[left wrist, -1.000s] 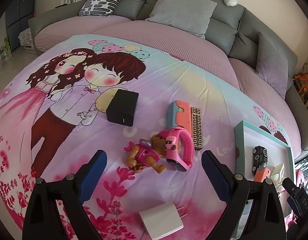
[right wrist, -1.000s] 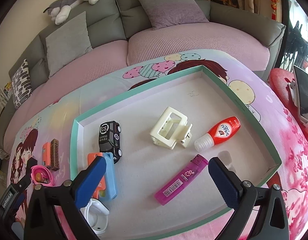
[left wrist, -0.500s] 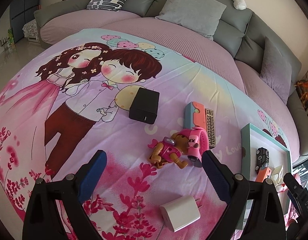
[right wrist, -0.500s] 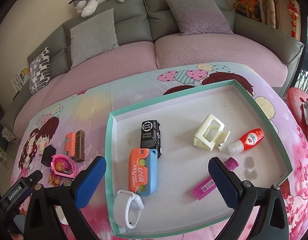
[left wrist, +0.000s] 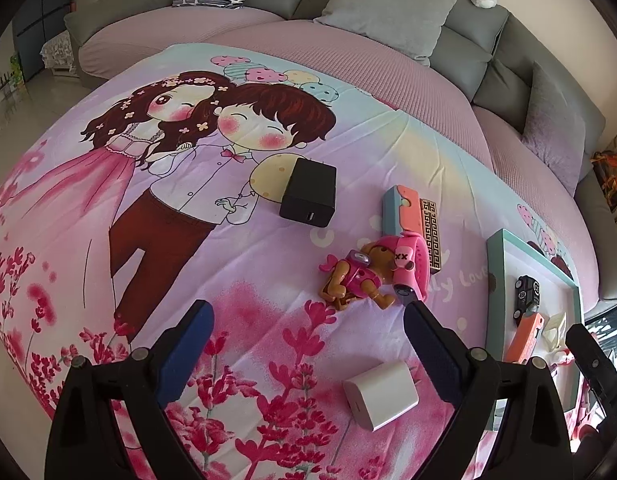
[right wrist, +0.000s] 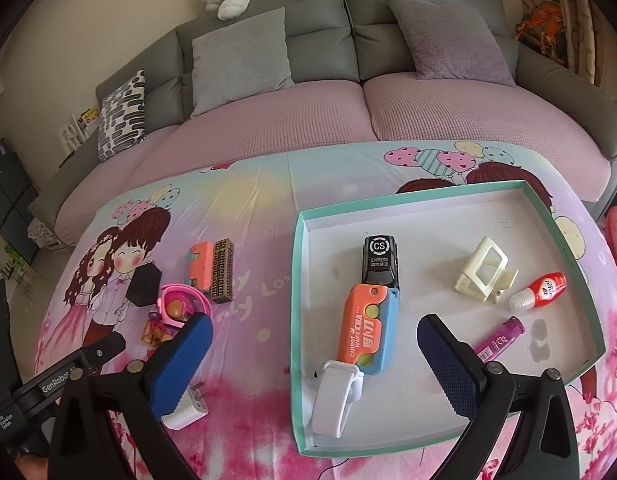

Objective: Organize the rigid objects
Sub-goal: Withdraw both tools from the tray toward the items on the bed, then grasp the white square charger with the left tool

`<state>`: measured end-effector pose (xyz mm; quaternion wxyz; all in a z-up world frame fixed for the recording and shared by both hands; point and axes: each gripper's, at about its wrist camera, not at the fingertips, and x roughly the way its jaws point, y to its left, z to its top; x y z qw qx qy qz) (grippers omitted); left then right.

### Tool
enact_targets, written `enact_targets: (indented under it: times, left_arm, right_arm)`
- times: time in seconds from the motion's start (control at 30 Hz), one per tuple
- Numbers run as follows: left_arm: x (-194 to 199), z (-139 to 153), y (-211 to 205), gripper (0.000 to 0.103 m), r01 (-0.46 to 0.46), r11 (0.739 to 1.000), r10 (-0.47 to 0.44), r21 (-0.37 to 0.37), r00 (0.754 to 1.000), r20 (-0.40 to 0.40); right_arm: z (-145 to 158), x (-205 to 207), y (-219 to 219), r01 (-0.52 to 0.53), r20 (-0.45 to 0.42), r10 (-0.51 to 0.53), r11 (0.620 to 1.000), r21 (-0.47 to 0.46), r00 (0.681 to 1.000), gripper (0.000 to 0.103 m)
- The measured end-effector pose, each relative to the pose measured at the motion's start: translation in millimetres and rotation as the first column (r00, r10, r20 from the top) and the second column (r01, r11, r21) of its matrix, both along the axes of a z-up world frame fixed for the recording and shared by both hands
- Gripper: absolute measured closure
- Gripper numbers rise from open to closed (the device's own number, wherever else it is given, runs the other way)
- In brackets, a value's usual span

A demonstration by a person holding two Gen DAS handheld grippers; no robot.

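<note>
Currently both grippers, left (left wrist: 306, 354) and right (right wrist: 314, 354), gape empty; grasp the light, rigid, smooth white plastic charger cube (left wrist: 381, 395) across flat sides.

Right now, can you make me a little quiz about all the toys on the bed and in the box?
1. True or false: the black toy car lies inside the teal box.
2. Which lies nearest the left gripper? A) black charger B) white charger C) red bottle
3. Fill in: both grippers are ____ and hold nothing.

Key: 1 true; 2 B; 3 open.
</note>
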<state>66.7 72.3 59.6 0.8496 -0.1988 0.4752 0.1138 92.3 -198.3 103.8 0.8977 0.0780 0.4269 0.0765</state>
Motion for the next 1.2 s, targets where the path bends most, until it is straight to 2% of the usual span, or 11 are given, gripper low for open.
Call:
enact_targets:
  times: [0.37, 0.57, 0.93, 1.2]
  left_arm:
    - [-6.9, -8.5, 2.9, 0.007, 0.033, 0.999, -0.033, -0.009, 0.998, -0.055]
    - [-6.3, -16.6, -10.9, 0.007, 0.099, 0.995, -0.102, -0.030, 0.991, -0.090]
    - [2.9, -34.3, -56.7, 0.007, 0.254, 0.965, -0.261, -0.066, 0.954, -0.147]
    - [5.4, -48.9, -80.9, 0.007, 0.299, 0.954, -0.300, -0.035, 0.933, -0.199]
  right_arm:
    - [-3.2, -4.3, 28.0, -0.084, -0.022, 0.084, 0.996, 0.005, 0.996, 0.000]
    - [-8.9, -4.3, 33.1, -0.085, -0.036, 0.085, 0.996, -0.008, 0.996, 0.000]
    - [-14.8, -0.2, 19.3, -0.036, -0.061, 0.036, 0.999, 0.003, 0.997, 0.000]
    - [-15.8, -0.5, 17.9, -0.034, -0.063, 0.035, 0.999, 0.008, 0.997, 0.000]
